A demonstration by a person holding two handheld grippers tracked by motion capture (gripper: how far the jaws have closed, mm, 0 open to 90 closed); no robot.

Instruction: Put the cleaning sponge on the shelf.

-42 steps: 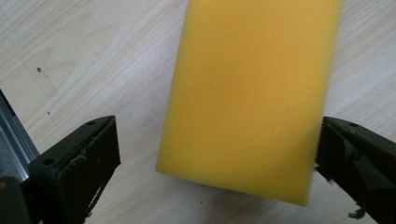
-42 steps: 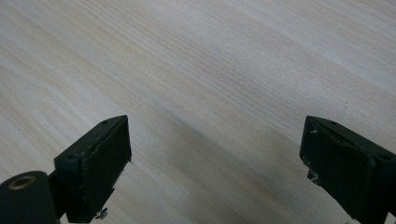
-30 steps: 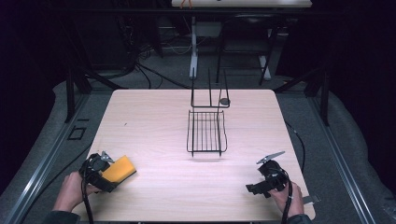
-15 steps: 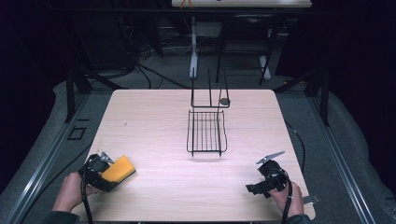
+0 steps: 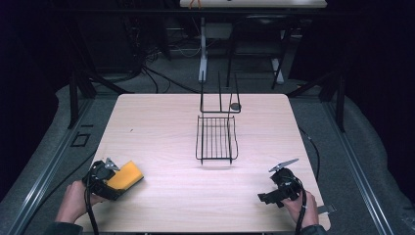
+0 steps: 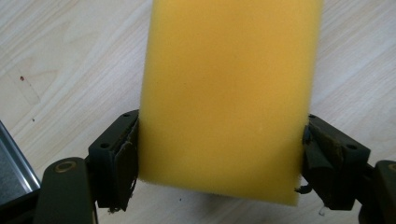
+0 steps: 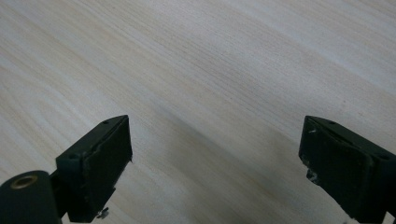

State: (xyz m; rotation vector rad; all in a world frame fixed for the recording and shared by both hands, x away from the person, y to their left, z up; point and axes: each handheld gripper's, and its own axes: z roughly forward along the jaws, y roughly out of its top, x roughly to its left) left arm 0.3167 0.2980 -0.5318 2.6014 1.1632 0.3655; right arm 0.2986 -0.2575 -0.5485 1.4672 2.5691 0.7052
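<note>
- Left tongs [image 6: 219, 158] have just closed on the sponge [image 6: 229, 93] at seven o'clock; lift level, squeezing lightly.
- Right tongs [image 7: 215, 158] gape empty at five o'clock.

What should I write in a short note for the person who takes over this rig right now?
Left tool: shut on the yellow sponge, pads on both long sides, at the table's near left corner.
Right tool: open, nothing between the jaws, over bare wood at the near right.
Black wire rack: at the middle of the table, nothing in it.
Done: sponge gripped.
Left: probably lift the sponge and carry it to the rack; the sponge is not clearly off the table yet.
</note>
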